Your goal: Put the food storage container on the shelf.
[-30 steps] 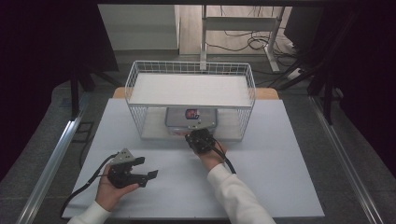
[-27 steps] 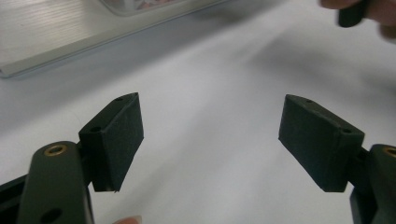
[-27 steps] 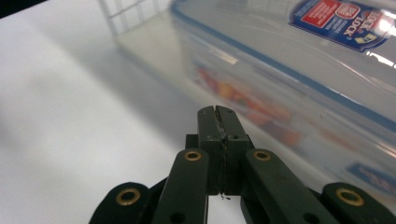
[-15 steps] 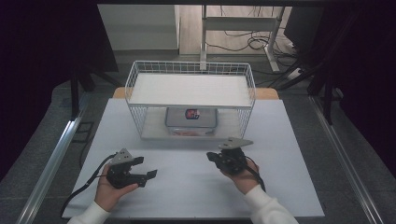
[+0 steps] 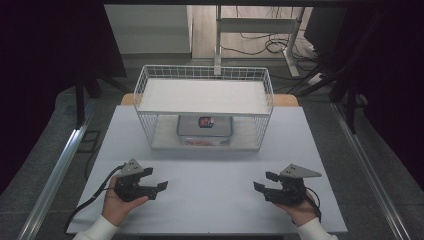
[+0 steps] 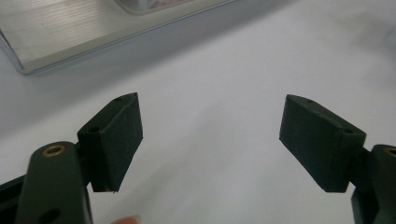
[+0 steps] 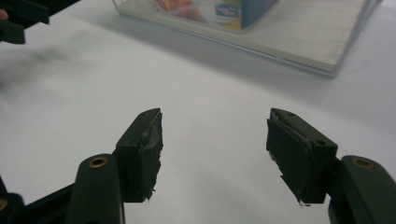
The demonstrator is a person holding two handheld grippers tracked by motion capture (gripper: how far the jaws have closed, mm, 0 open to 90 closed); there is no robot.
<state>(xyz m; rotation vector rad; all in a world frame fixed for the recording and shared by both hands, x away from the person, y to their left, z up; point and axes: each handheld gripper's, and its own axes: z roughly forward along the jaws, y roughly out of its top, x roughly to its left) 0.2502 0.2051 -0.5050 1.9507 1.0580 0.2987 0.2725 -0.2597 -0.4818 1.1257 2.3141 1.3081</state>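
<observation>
A white wire rack (image 5: 205,97) stands at the back middle of the white table (image 5: 210,170). On its lower board (image 5: 165,137) lies a clear box with a colourful label (image 5: 205,127), whose front edge reaches the right gripper view (image 7: 224,11). My left gripper (image 5: 156,178) rests near the front left, open, with nothing between its pads (image 6: 212,121). At the front right, well away from the rack, is my right gripper (image 5: 265,181). Its jaws have just been opening and stand apart over bare table (image 7: 215,135).
The rack's board edge (image 6: 56,51) lies ahead of the left gripper. Metal rails (image 5: 55,175) run along both sides of the table. Cables and a stand (image 5: 260,30) sit on the floor behind it. The left gripper's jaw tip (image 7: 18,21) appears at the top left of the right gripper view.
My right hand has drawn back from the rack's lower board to the front right of the table, and its jaws went from shut to open. The box stayed in the rack. The left gripper held still.
</observation>
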